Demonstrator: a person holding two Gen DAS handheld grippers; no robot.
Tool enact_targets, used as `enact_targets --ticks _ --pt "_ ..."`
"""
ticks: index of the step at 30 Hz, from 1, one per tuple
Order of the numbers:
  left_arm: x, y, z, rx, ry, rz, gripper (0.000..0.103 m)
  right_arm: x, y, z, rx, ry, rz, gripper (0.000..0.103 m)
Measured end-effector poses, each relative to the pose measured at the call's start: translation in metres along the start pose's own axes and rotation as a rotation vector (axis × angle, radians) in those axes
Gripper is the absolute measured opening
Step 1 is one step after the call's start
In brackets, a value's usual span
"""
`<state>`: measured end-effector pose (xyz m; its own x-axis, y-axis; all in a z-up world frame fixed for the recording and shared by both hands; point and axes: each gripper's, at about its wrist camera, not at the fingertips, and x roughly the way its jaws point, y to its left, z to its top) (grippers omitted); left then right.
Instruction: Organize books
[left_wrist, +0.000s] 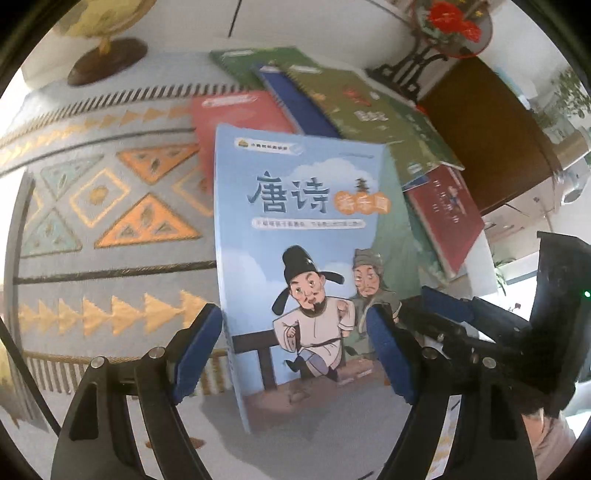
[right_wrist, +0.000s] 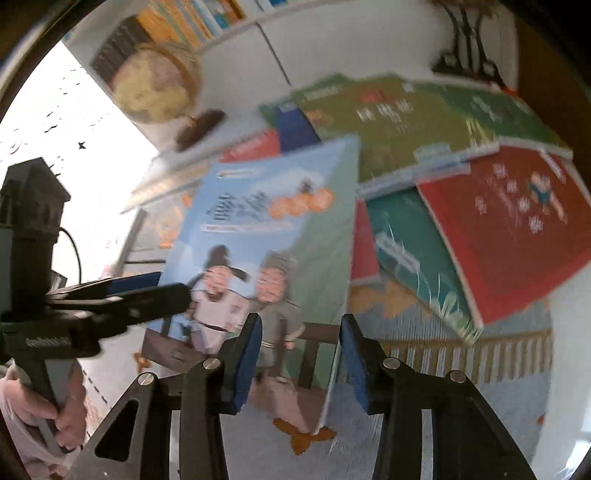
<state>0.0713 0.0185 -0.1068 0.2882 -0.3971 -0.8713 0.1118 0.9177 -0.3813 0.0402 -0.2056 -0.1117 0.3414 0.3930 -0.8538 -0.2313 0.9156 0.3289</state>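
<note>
The blue book (left_wrist: 295, 229), its cover showing two cartoon figures and large characters, stands nearly upright on the patterned cloth (left_wrist: 110, 206), slightly bowed, with its lower edge near the cameras. It sits between the two tools. The left hand-held gripper (left_wrist: 291, 350) is a good way open and straddles the book's left side: one blue pad lies just outside the left edge and the other is in front of the cover. Whether those pads actually press on the book cannot be told. The right hand-held gripper (right_wrist: 301, 365) is about half open around the book's lower right edge, with its left pad over the cover and its right pad just beyond the edge. A thin gap shows there, so it has no hold on the book. In the right wrist view, a person's hand (right_wrist: 62, 417) grips the handle of the left tool at the near left. Behind and to the right of the blue book, the other books lie flat in a loose, overlapping pile. It includes an olive-green book (left_wrist: 354, 107), a dark blue one (left_wrist: 295, 103), a pale red one (left_wrist: 236, 110) and, nearer on the right, a deep red one (left_wrist: 447, 214). A globe (right_wrist: 155, 88) on a dark round base stands at the far left.
</note>
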Motion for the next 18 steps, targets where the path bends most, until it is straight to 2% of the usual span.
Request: enact_targets --ticks 5,7,8,10,13,16,18 --pt "0.010 0.006 0.003 0.025 0.033 0.009 0.078 0.015 -0.024 0.007 0.095 -0.019 0.009 0.043" --pt "0.016 0.005 0.004 0.029 0.058 -0.012 0.078 0.018 -0.030 0.013 0.110 -0.037 0.050 0.047" --pt "0.022 0.005 0.005 0.027 0.077 -0.017 0.078 0.019 -0.031 0.017 0.114 -0.037 0.069 0.054" --pt "0.022 0.004 0.004 0.034 0.067 -0.025 0.078 0.021 -0.028 0.021 0.105 -0.032 0.096 0.066" --pt "0.022 0.004 0.007 0.012 0.065 -0.045 0.079 0.026 -0.017 0.021 0.089 0.009 0.168 0.070" --pt "0.018 0.012 0.009 -0.006 0.060 -0.054 0.079 0.022 -0.016 0.019 0.113 0.008 0.222 0.065" --pt "0.009 0.019 0.009 -0.034 0.046 -0.088 0.079 0.013 -0.019 0.015 0.141 -0.014 0.290 0.044"
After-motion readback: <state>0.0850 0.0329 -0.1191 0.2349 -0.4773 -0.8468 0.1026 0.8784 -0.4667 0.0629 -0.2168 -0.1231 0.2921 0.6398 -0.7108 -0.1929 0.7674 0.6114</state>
